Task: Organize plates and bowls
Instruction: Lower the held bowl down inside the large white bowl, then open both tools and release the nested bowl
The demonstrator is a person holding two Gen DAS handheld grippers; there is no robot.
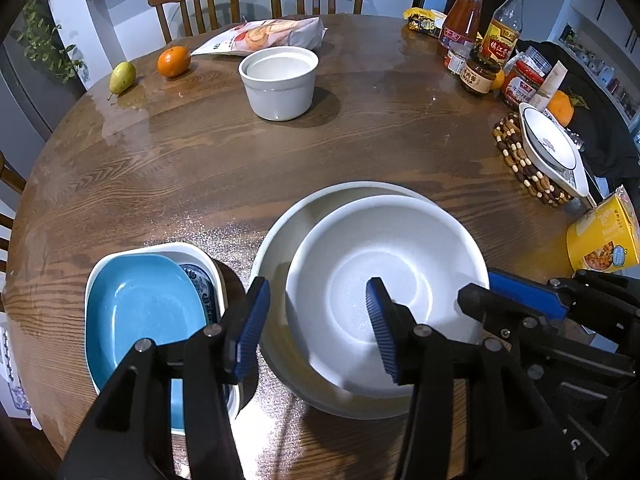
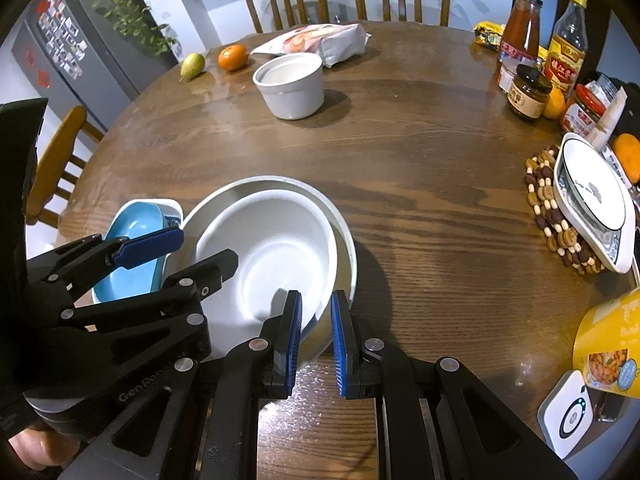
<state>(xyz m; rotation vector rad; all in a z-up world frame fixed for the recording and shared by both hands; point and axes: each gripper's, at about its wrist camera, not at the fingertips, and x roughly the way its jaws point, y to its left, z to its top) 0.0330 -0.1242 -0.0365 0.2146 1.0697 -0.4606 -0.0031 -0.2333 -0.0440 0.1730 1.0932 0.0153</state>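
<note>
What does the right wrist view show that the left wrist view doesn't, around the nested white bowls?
Only the right wrist view: the right gripper closed on the near rim of the inner white bowl, a white device at the table edge, and a fridge covered in photos.

Only the left wrist view: the patterned blue-and-white dish under the blue dish, seen clearly, and the left gripper open, straddling the bowls' left rim.

Both: the nested bowls, the white pot, the orange, the pear, the beaded trivet.

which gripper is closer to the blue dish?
Left. The left gripper stands right beside the blue dish, one finger at its edge; the right gripper is across the stacked white bowls.
</note>
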